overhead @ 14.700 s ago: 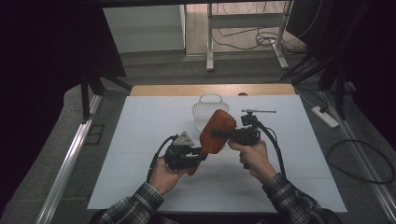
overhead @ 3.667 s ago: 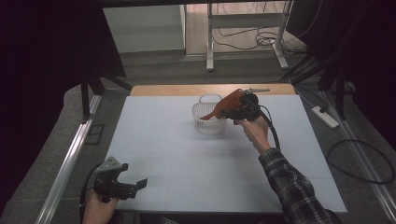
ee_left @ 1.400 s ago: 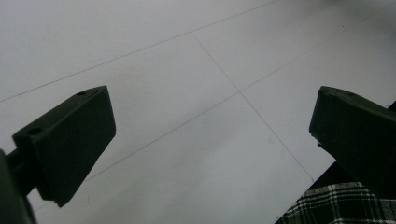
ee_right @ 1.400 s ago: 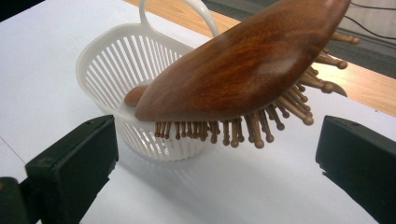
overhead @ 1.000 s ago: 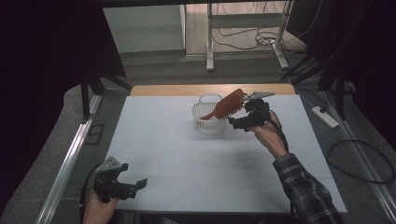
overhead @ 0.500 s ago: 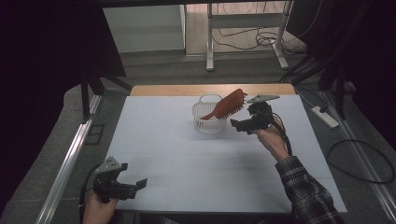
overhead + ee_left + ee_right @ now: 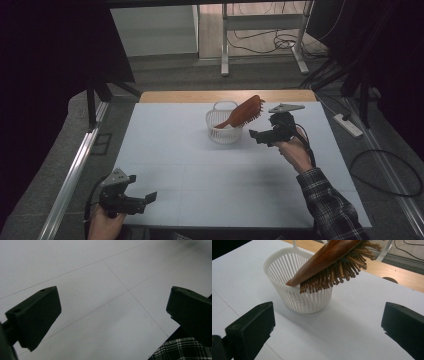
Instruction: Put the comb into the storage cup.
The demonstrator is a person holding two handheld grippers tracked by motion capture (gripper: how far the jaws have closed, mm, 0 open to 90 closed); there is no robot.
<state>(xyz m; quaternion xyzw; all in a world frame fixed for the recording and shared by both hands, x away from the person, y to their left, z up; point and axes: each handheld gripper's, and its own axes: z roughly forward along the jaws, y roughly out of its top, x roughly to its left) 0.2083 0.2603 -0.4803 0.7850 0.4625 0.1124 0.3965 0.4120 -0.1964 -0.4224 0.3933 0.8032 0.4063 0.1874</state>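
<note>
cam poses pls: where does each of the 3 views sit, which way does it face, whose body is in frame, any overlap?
High view: above the person's side, facing forward and down on the table; both forearms, left gripper, right gripper.
Left gripper view: on the left gripper, facing bare table; a plaid sleeve.
Right gripper view: on the right gripper, facing the basket and hairbrush.
Shared: high and right gripper views both show the basket and hairbrush.

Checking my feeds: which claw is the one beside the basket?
The right claw, open just right of the white basket holding the hairbrush; the left claw sits at the near edge.
</note>
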